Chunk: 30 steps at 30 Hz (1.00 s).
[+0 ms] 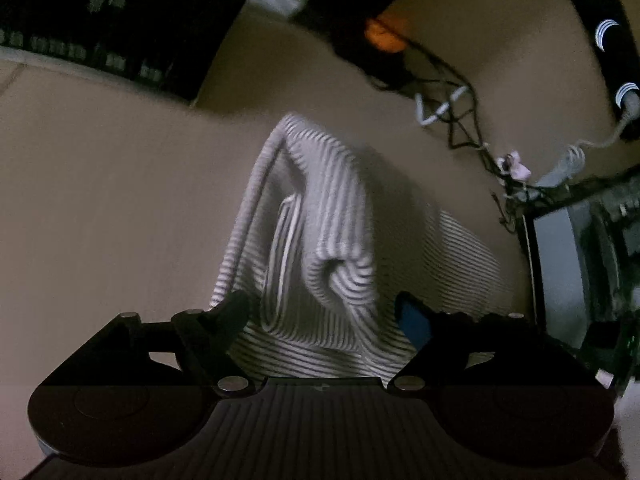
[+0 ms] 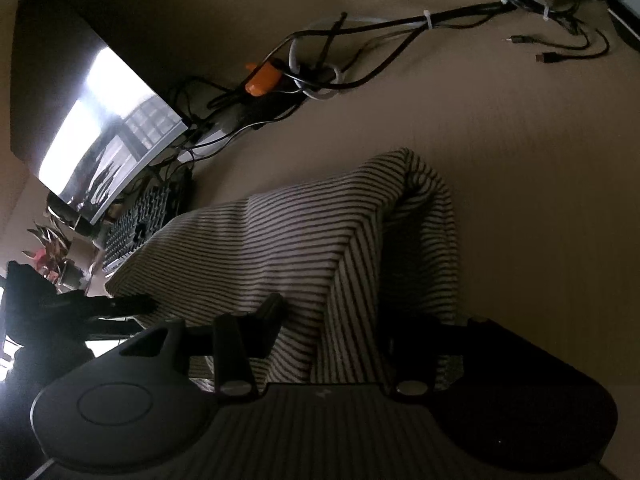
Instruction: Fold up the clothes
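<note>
A white garment with thin dark stripes [image 1: 332,200] lies bunched on the tan table [image 1: 100,200], one fold standing up in a ridge. My left gripper [image 1: 322,306] is open just above its near edge. The fingers stand wide apart with cloth lying loose between them, and a blue pad shows on the right finger. In the right wrist view the same garment [image 2: 260,248] tents up from my right gripper [image 2: 336,320], which is shut on a thick bunch of it. The left gripper [image 2: 100,304] shows there as a dark shape at the cloth's left edge.
A lit monitor [image 2: 108,128] and a keyboard [image 2: 136,228] stand left of the garment, with a potted plant [image 2: 48,248] beyond. Tangled cables [image 2: 320,68] and an orange object [image 2: 262,78] lie behind it. A dark-framed screen [image 1: 560,260] stands at the table's right.
</note>
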### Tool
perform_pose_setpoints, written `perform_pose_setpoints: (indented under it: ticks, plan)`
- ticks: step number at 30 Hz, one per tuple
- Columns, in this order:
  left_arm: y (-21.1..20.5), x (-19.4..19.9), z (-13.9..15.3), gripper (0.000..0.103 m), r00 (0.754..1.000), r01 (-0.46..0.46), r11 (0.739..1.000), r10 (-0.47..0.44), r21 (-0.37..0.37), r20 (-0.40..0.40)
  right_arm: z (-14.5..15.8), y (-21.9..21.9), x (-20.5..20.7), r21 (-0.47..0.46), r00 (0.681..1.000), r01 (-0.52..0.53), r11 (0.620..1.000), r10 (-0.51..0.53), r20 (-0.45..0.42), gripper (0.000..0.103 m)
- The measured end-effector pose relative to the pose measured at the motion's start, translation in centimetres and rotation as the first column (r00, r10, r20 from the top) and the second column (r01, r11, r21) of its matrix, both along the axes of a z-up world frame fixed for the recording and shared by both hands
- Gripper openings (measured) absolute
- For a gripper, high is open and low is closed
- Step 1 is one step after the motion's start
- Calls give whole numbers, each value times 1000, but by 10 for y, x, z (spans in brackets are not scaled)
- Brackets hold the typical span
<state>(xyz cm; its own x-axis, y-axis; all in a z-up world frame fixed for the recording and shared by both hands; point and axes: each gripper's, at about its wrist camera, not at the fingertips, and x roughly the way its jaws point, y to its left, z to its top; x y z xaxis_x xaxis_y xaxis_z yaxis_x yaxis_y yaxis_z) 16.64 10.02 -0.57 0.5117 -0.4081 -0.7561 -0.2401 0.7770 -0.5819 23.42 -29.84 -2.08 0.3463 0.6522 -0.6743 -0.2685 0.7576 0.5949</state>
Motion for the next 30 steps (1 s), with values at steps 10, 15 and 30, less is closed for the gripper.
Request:
perform_pose_setpoints:
  ticks: [10,15,30]
  plan:
    - [-11,22,3,51,998,-5,999,7,-43,63,3,4,0,27,1000,-17,999,16,6,42]
    - [-20,30,-6,55,999,19,998,-21,53,50,-6,4,3,56,1000,5,998,-4,-18,47]
    - [-32,-40,-2,46,975,185,971,-201,152,98,6,1,-44,-132,994,-105,986,107,4,36]
